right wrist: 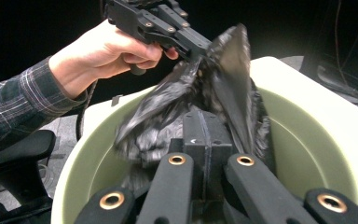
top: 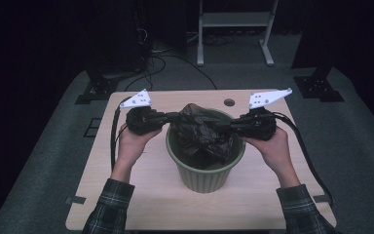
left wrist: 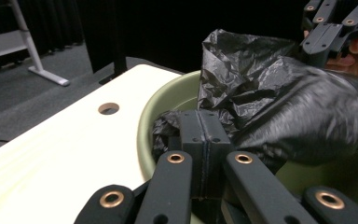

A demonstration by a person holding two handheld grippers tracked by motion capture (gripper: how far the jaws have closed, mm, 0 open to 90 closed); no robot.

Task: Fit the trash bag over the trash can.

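Both grippers, left (top: pixel 171 117) and right (top: pixel 228 125), were clamped on the black bag (top: pixel 202 134) over the green bin (top: pixel 204 178) (mid-worktop); pulling evenly apart would open it without tearing.

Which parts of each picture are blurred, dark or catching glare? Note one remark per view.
High view: room beyond the table is nearly black, image soft overall. Left gripper view: the black bag is motion-smeared at right, sharper near the left claw. Right gripper view: the bag blurs above the right claw; the green bin rim looks pale and bright.
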